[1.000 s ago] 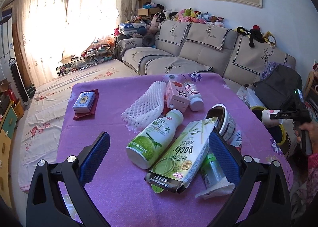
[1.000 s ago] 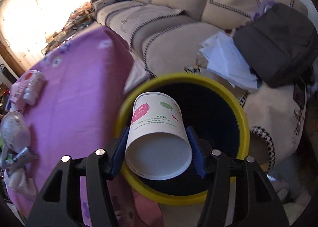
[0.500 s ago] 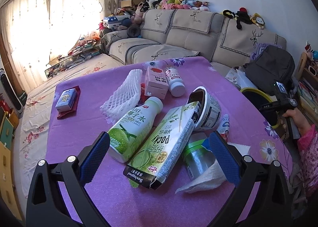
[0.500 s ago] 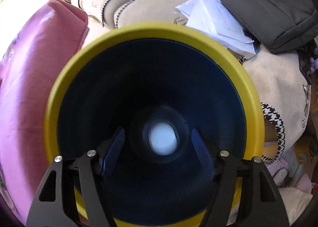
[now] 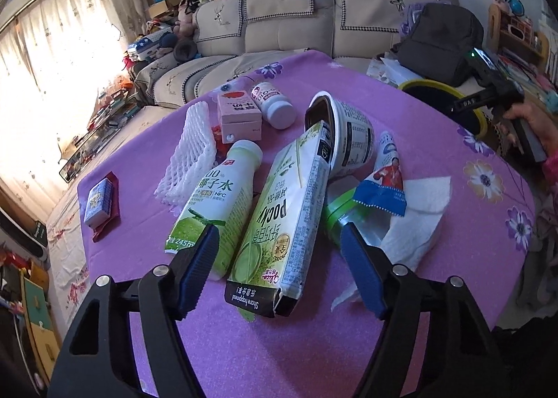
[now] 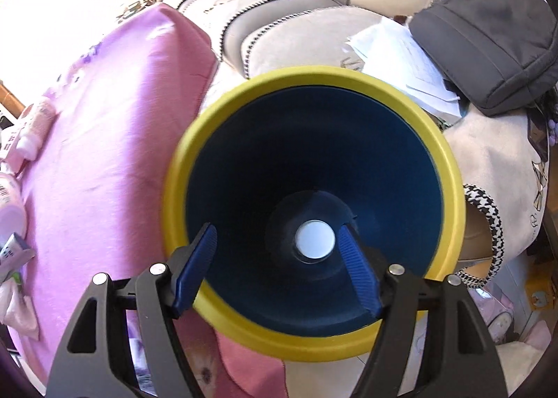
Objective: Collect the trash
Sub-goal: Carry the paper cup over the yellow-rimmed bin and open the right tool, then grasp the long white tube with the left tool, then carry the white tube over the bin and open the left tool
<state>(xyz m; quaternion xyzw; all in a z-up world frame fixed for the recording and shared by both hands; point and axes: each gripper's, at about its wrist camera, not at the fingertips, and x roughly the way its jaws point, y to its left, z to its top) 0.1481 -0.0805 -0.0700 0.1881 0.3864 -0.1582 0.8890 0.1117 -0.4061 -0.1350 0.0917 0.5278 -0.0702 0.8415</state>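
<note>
Left claw [image 5: 279,269] spread wide, empty, straddling Pocky box [image 5: 279,223] for pickup; right claw [image 6: 277,267] open, empty, over bin [image 6: 314,209] holding, probably, 1 cup [image 6: 315,241].

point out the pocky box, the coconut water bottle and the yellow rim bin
pocky box [image 5: 279,223], left wrist view, middle of its printed face
coconut water bottle [image 5: 219,199], left wrist view, on its label
yellow rim bin [image 6: 450,167], right wrist view, right side of rim
</note>
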